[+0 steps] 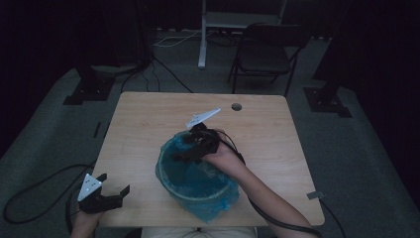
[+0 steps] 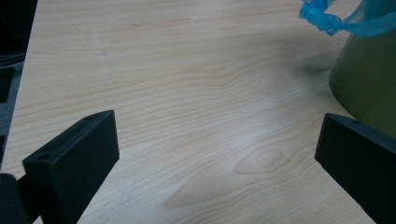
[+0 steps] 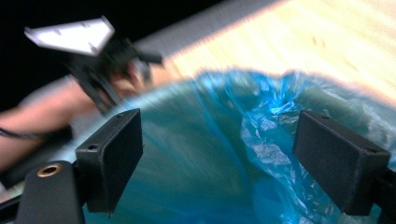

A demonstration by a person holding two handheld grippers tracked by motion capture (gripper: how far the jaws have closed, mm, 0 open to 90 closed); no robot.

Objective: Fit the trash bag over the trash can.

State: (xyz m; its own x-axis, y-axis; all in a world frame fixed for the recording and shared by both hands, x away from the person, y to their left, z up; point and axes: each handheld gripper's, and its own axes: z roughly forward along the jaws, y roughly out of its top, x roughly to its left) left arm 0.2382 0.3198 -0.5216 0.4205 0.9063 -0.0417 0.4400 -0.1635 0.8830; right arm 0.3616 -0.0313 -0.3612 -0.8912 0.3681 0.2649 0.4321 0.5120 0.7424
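At the left, the left gripper is held over the tabletop near its front-left corner, jaws spread wide with nothing between them, well apart from the bin. At the middle of the tabletop stands the bin, lined with the blue bag. The right gripper is poised over the bin's far rim, jaws wide open and empty, the bag's crumpled edge lying between them. The liner seems to be under adjustment; next, the jaws need closing on that edge.

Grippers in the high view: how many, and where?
2. The left gripper hangs open at the table's near-left corner; the right gripper is open over the blue-lined bin's far rim.
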